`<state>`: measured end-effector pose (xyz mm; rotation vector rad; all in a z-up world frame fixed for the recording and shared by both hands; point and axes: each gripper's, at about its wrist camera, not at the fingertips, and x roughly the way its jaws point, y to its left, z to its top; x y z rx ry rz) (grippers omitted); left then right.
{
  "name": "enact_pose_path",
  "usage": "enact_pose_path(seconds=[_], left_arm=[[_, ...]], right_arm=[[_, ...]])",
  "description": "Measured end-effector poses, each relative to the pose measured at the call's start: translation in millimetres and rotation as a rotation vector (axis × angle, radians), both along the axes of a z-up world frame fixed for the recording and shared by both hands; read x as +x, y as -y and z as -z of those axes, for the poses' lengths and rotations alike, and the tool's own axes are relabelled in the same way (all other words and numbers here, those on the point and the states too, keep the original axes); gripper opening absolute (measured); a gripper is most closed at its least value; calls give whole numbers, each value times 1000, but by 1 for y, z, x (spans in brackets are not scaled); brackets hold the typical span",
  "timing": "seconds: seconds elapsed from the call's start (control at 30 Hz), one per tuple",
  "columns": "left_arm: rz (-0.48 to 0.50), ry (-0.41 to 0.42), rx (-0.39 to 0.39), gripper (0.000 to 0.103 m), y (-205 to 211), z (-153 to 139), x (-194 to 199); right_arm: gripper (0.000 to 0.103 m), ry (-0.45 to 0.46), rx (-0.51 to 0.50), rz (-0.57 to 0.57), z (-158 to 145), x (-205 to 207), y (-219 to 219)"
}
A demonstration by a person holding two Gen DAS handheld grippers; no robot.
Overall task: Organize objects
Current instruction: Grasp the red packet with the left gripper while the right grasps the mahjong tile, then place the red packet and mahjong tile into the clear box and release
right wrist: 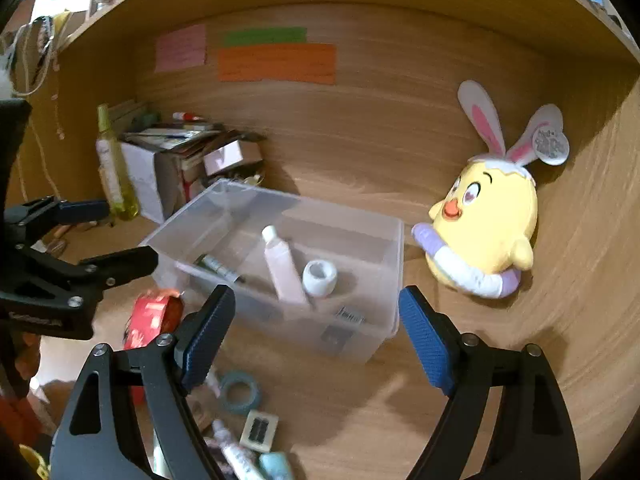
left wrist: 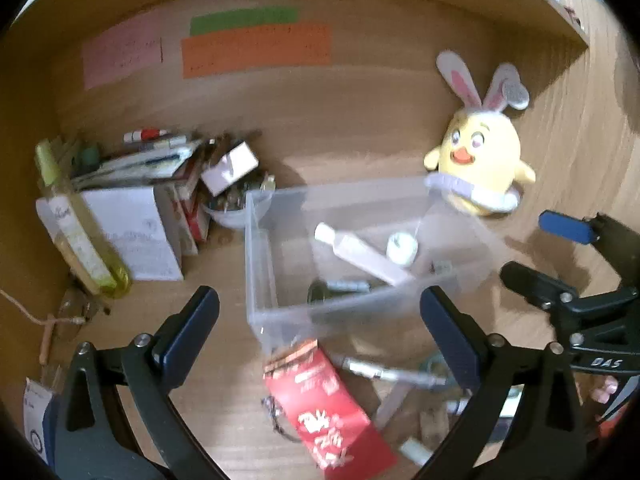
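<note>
A clear plastic bin [left wrist: 260, 264] [right wrist: 384, 280] stands on the wooden desk. Inside it lie a white tube [right wrist: 282, 268], a white roll [right wrist: 319, 278], a dark marker [right wrist: 218, 267] and some small bits. My left gripper [left wrist: 320, 296] is open just in front of the bin, with nothing between its fingers. My right gripper [right wrist: 316, 292] is open too and empty, near the bin's front right corner. A red packet [left wrist: 332, 404] [right wrist: 152, 316] lies in front of the bin, beside pens [left wrist: 392, 372], a teal tape roll [right wrist: 240, 392] and a small white card [right wrist: 259, 429].
A yellow plush chick with rabbit ears [left wrist: 480, 160] [right wrist: 488, 220] sits right of the bin against the back panel. At the left stand a yellow bottle [left wrist: 84, 248], a white box [left wrist: 136, 236], stacked papers and a bowl of small things [left wrist: 236, 208]. Coloured notes hang on the back wall.
</note>
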<state>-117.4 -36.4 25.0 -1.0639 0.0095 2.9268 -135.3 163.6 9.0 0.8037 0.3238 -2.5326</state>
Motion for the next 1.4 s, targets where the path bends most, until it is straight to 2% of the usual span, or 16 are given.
enact_pose_path(seconds=[0.17,0.5,0.67,0.83,0.9,0.93,1.03,1.1,1.13,1.4], left_arm=[[-13,71,-26,102,3,28,6],[-60,223,57,102,16,86,-3],[-74,251,82,102,20,97,-9],[-79,244,103,102,22,98,-15],[-77,246,113,96,23,98,-16],[-74,250,118,84,24,98,-16],[-67,259,138,74,25,100,-16],[-67,256,147,65,26,100,-15],[-71,251,146,57,26,100,-13],[-87,204,179,55,33,90,6]], right_arm=[[82,42,17,4,24,16,-4],[80,230,16,7,84,22,-12],[58,317,-7,-6,96,13,-13],[45,350,-18,-38,98,11,-11],[37,346,4,-39,100,11,-9],[31,345,17,-40,101,11,-8],[23,321,50,-35,101,13,-6],[23,319,46,-33,100,12,-8],[23,316,46,-27,101,12,-10],[22,272,1,18,86,11,-25]])
